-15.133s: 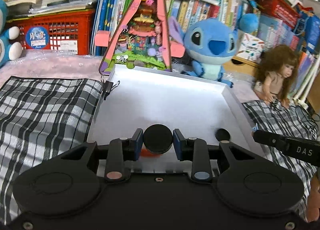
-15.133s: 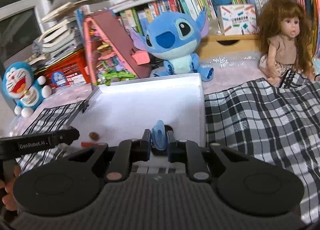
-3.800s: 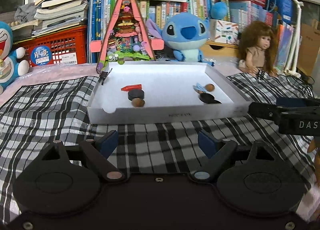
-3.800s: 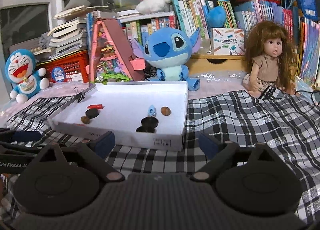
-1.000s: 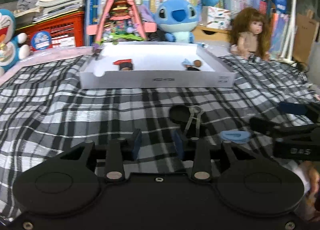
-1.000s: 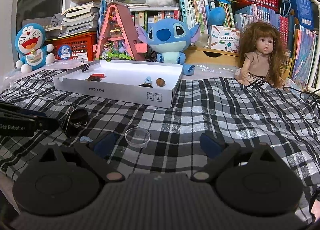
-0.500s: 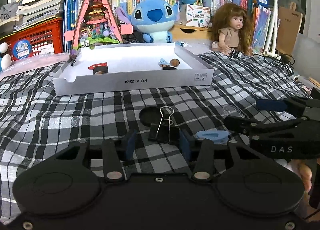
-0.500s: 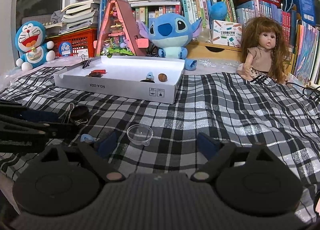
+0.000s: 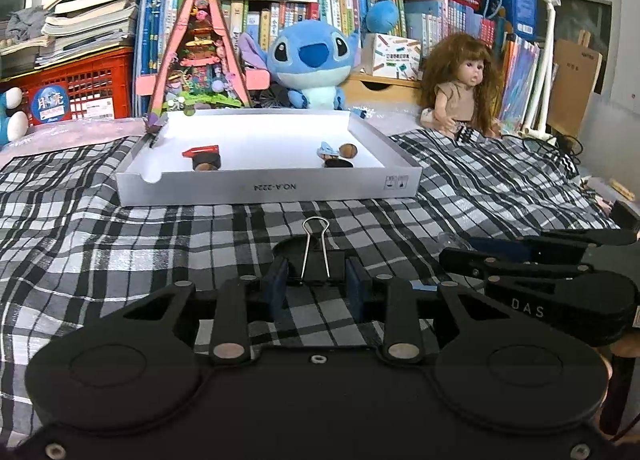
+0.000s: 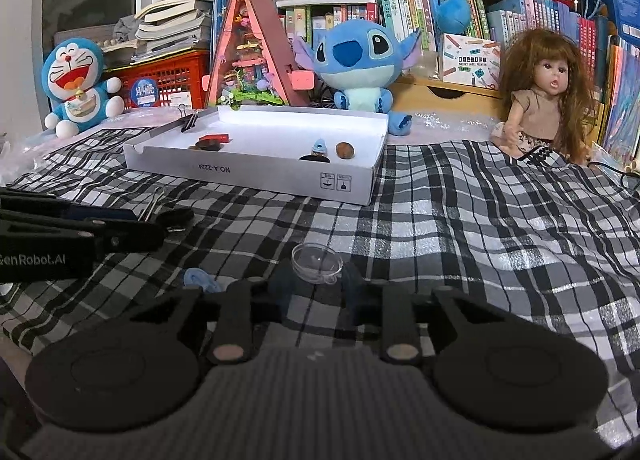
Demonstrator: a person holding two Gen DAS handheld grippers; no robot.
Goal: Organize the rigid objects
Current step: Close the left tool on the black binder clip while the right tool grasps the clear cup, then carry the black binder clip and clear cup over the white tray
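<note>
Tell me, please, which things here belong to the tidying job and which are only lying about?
Job:
- left gripper, jaws closing around the binder clip
- right gripper, jaws closing around the clear cup
- blue piece on the blanket
- white tray

Lying about:
- Stitch plush
- doll
- Doraemon plush
- pink toy house
- red crate

Bare plaid cloth (image 10: 460,228) lies open toward the white tray (image 10: 280,176); the doll (image 10: 548,100) and plush toys (image 10: 356,60) block the far edge.
</note>
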